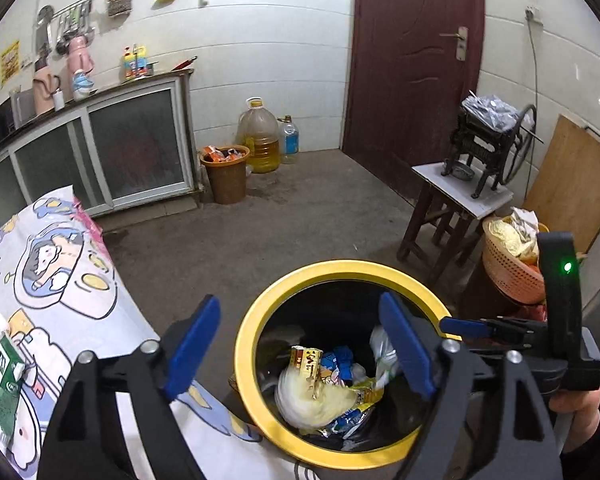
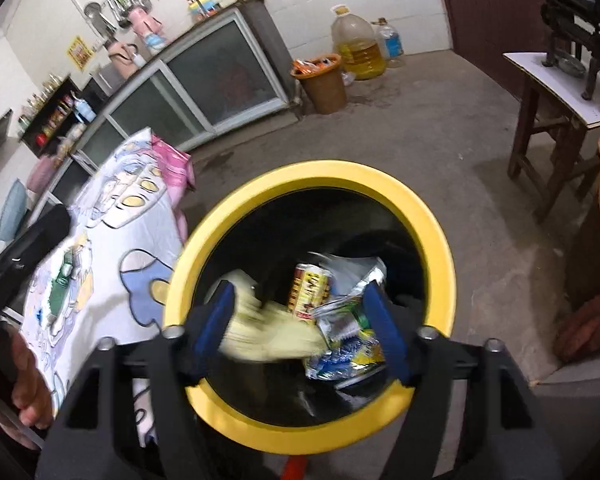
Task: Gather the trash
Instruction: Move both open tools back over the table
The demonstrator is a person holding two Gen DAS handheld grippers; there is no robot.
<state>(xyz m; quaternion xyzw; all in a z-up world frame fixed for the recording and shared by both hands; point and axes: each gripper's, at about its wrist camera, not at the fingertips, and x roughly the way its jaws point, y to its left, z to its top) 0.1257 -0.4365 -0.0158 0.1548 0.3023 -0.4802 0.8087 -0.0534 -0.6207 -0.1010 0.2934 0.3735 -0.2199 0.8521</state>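
Left wrist view: patterned cloth-covered surface (image 1: 72,280) at left, green milk carton (image 1: 2,384) on it. Beside it, yellow-rimmed bin (image 1: 340,270) on the floor, holding wrappers, a pale crumpled bag (image 1: 312,400) and a can (image 2: 309,286). Left claw (image 1: 300,348) spread wide above the bin, pinching nothing. Right claw (image 2: 300,332) also spread over the bin mouth, empty, blurred pale trash (image 2: 268,336) beneath.

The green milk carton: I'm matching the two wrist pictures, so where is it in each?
Left wrist: green milk carton at far left, on the cartoon tablecloth.
Right wrist: carton left of centre, small and blurred, on that cloth.
Shared landmark: yellow-rimmed bin, right of the cloth in both.
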